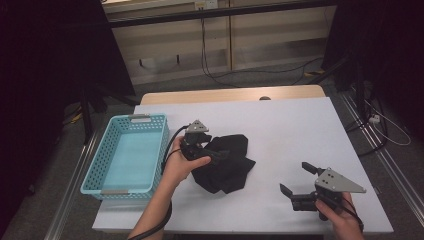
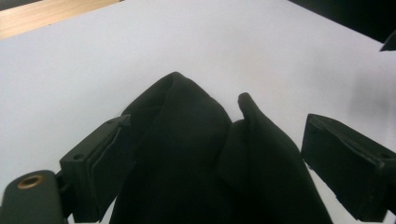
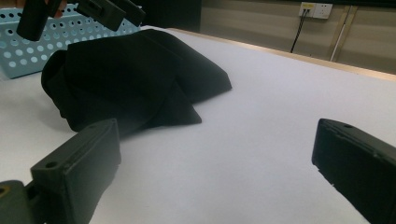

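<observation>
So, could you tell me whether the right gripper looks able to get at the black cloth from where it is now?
Probably yes. The right gripper has its jaws open toward the black cloth, with bare white table between them.

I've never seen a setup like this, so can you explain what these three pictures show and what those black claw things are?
A person holds a two-jaw hand gripper in each hand. The high view looks down on the white table; the other two views come from cameras riding on each gripper. On the table lie a crumpled black cloth and a light blue perforated plastic basket at the left. The left gripper has its jaws open around a raised fold of the cloth, not clamped. The right gripper is open, holds nothing and is apart from the cloth.
</observation>
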The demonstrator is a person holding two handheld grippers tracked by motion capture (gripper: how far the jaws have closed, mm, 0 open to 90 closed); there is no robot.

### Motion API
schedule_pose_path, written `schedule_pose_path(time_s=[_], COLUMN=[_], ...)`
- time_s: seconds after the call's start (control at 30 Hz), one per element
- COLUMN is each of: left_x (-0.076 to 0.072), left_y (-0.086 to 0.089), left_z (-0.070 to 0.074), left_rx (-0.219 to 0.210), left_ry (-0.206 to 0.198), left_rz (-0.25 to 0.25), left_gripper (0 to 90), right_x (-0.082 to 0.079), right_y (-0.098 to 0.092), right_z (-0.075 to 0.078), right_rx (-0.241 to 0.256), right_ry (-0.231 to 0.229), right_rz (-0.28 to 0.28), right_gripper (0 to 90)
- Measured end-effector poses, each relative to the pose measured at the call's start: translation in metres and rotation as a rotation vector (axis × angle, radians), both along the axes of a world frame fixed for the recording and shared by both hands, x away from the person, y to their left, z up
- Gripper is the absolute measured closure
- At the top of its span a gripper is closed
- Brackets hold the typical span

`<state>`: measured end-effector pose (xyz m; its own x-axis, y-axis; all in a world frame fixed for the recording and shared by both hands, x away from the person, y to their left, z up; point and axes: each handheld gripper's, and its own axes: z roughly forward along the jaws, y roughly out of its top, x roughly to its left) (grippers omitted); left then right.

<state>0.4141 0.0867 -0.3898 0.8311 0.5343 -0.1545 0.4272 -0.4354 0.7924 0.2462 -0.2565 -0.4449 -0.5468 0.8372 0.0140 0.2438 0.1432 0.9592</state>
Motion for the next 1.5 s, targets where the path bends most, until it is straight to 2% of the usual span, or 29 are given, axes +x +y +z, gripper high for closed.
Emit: schedule_pose_path(time_s=[0.1, 0.3, 0.5, 0.6, 0.73, 0.8, 0.9, 0.93, 1.0, 1.03, 1.1, 1.13, 1.17, 1.2, 1.23, 1.27, 1.33, 1.37, 1.4, 1.5], left_x=[0.001, 0.001, 0.003, 0.006, 0.007, 0.007, 0.006, 0.004, 0.003, 0.001, 0.001, 0.0, 0.0, 0.001, 0.001, 0.002, 0.001, 0.002, 0.002, 0.008], left_y=[0.002, 0.011, 0.016, 0.017, 0.021, 0.023, 0.023, 0.02, 0.017, 0.012, 0.008, 0.006, 0.006, 0.005, 0.005, 0.006, 0.006, 0.007, 0.007, 0.015], left_z=[0.0, 0.006, 0.004, 0.001, 0.0, -0.001, -0.003, -0.005, -0.006, -0.01, -0.014, -0.016, -0.016, -0.02, -0.02, -0.024, -0.025, -0.026, -0.026, -0.022], left_rx=[0.004, -0.032, -0.013, -0.027, -0.017, -0.014, 0.007, 0.03, 0.03, 0.042, 0.08, 0.098, 0.098, 0.129, 0.129, 0.118, 0.114, 0.119, 0.106, 0.077], left_ry=[0.0, -0.005, -0.019, -0.017, -0.019, -0.021, -0.026, -0.035, -0.032, -0.017, -0.019, -0.003, -0.003, -0.013, -0.013, 0.032, 0.042, 0.047, 0.058, 0.045], left_rz=[0.005, 0.053, 0.084, 0.086, 0.102, 0.099, 0.103, 0.083, 0.08, 0.073, 0.068, 0.063, 0.063, 0.084, 0.084, 0.113, 0.121, 0.124, 0.133, 0.192], left_gripper=[8.5, 6.4, 5.2, 5.1, 7.4, 15.9, 19.3, 23.3, 27.5, 33.2, 41.9, 48.0, 53.8, 58.1, 61.5, 64.4, 75.9, 79.2, 82.7, 85.4], right_x=[-0.001, 0.002, 0.007, 0.012, 0.016, 0.019, 0.025, 0.031, 0.034, 0.041, 0.049, 0.052, 0.052, 0.059, 0.062, 0.065, 0.07, 0.072, 0.074, 0.08], right_y=[0.0, 0.004, 0.007, 0.009, 0.013, 0.016, 0.021, 0.025, 0.026, 0.031, 0.035, 0.037, 0.037, 0.042, 0.045, 0.048, 0.053, 0.055, 0.058, 0.063], right_z=[0.0, 0.0, -0.001, -0.001, -0.001, 0.001, 0.004, 0.005, 0.006, 0.008, 0.009, 0.01, 0.01, 0.01, 0.01, 0.009, 0.006, 0.005, 0.004, 0.003], right_rx=[-0.001, -0.007, -0.018, -0.026, -0.047, -0.045, -0.06, -0.055, -0.054, -0.051, -0.047, -0.046, -0.046, -0.049, -0.05, -0.057, -0.063, -0.062, -0.066, -0.053], right_ry=[-0.001, 0.003, 0.012, 0.018, 0.036, 0.042, 0.047, 0.056, 0.054, 0.057, 0.061, 0.063, 0.063, 0.074, 0.081, 0.086, 0.101, 0.109, 0.117, 0.125], right_rz=[0.003, 0.016, 0.013, 0.007, -0.005, -0.002, -0.02, -0.026, -0.026, -0.035, -0.038, -0.036, -0.036, -0.027, -0.026, -0.023, -0.02, -0.019, -0.016, -0.009], right_gripper=[0.3, 0.4, 0.3, 0.3, 0.7, 0.3, 0.4, 0.3, 0.3, 0.4, 0.7, 0.6, 0.6, 0.7, 0.8, 0.8, 1.0, 1.2, 1.2, 1.2])
